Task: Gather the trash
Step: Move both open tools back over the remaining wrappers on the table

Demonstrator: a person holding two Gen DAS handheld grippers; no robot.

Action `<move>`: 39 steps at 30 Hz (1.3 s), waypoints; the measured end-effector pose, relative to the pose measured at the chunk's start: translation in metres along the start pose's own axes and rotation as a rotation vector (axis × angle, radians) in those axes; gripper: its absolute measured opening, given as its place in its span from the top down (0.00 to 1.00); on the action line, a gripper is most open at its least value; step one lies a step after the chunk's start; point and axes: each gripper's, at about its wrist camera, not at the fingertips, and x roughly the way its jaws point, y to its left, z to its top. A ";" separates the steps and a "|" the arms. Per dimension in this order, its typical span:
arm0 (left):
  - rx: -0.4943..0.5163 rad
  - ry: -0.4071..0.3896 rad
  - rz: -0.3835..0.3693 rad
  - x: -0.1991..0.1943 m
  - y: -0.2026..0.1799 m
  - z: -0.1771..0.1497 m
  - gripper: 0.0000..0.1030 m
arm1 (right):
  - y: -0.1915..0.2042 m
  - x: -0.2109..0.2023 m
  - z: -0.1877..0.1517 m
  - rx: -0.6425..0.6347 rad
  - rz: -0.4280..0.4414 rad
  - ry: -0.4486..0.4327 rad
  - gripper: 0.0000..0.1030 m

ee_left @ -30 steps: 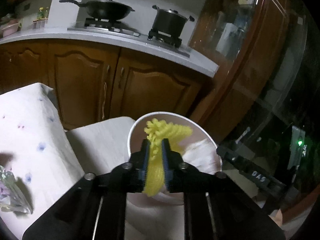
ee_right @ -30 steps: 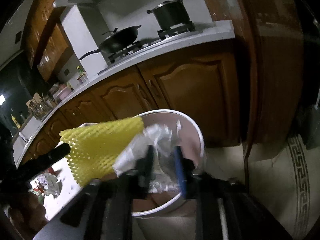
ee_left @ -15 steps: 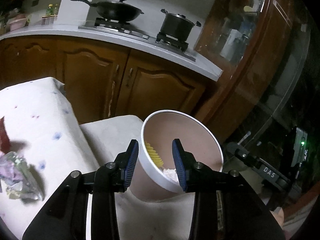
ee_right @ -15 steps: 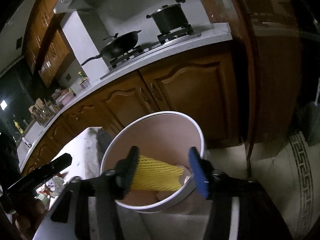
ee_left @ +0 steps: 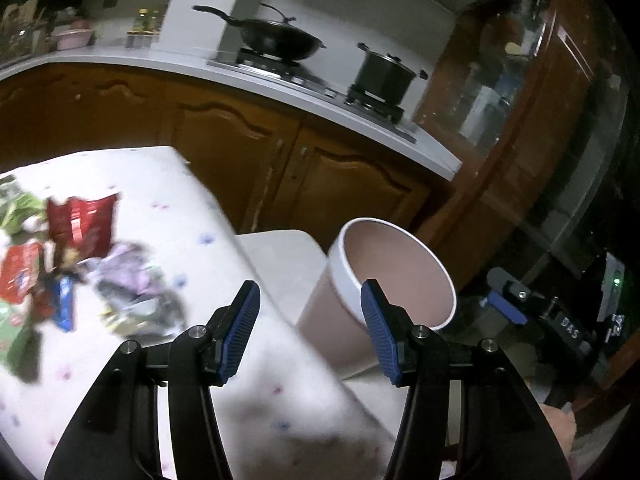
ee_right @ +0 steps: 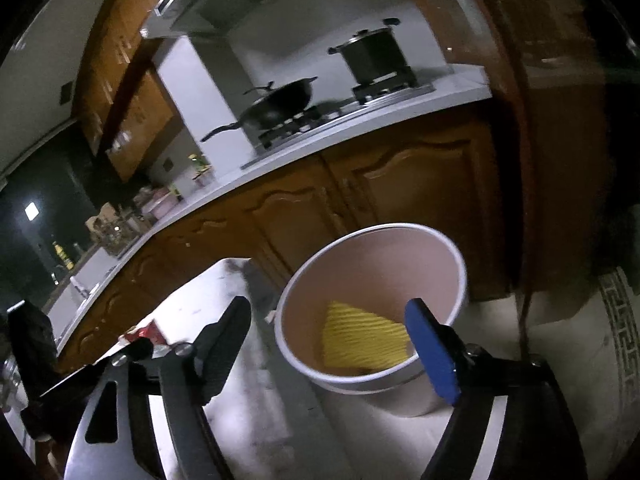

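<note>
A round white bin [ee_left: 394,276] with a pale pink inside stands on a white stool beside the table; it also shows in the right wrist view [ee_right: 372,304]. A yellow foam net [ee_right: 364,338] lies inside it. My left gripper [ee_left: 310,330] is open and empty, just left of the bin's rim. My right gripper [ee_right: 340,350] is open and empty above the bin's near rim. A pile of trash [ee_left: 76,264] lies on the white flowered tablecloth [ee_left: 168,216] to the left: red wrappers, a purple crumpled bag, green pieces.
The white stool [ee_left: 280,256] carries the bin. Brown kitchen cabinets [ee_left: 248,160] and a counter with a wok [ee_left: 280,42] and a pot [ee_left: 384,76] stand behind. A dark wooden cabinet is at the right. My right gripper shows at the right of the left wrist view [ee_left: 520,300].
Both grippers have opened and dropped the yellow net and the white wrapper into the bin. The left gripper has swung left, bringing the trash pile on the table into view.
</note>
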 end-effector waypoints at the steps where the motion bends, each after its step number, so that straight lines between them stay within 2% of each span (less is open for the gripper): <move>1: -0.003 -0.005 0.009 -0.006 0.004 -0.002 0.49 | 0.005 -0.001 -0.002 -0.002 0.010 0.001 0.19; 5: -0.019 -0.020 0.033 -0.028 0.021 -0.011 0.49 | 0.023 -0.004 -0.013 -0.009 0.049 0.013 0.15; 14: -0.077 -0.054 0.094 -0.075 0.065 -0.032 0.47 | 0.061 0.000 -0.038 -0.039 0.113 0.061 0.15; 19: -0.102 -0.098 0.155 -0.104 0.089 -0.042 0.47 | 0.083 0.003 -0.052 -0.064 0.146 0.087 0.15; 24: -0.108 -0.134 0.223 -0.130 0.108 -0.052 0.35 | 0.106 0.010 -0.068 -0.086 0.171 0.113 0.12; 32: -0.169 -0.133 0.286 -0.154 0.146 -0.069 0.33 | 0.136 0.021 -0.091 -0.135 0.215 0.164 0.12; 39: -0.209 -0.129 0.313 -0.161 0.168 -0.067 0.33 | 0.157 0.028 -0.102 -0.168 0.247 0.197 0.12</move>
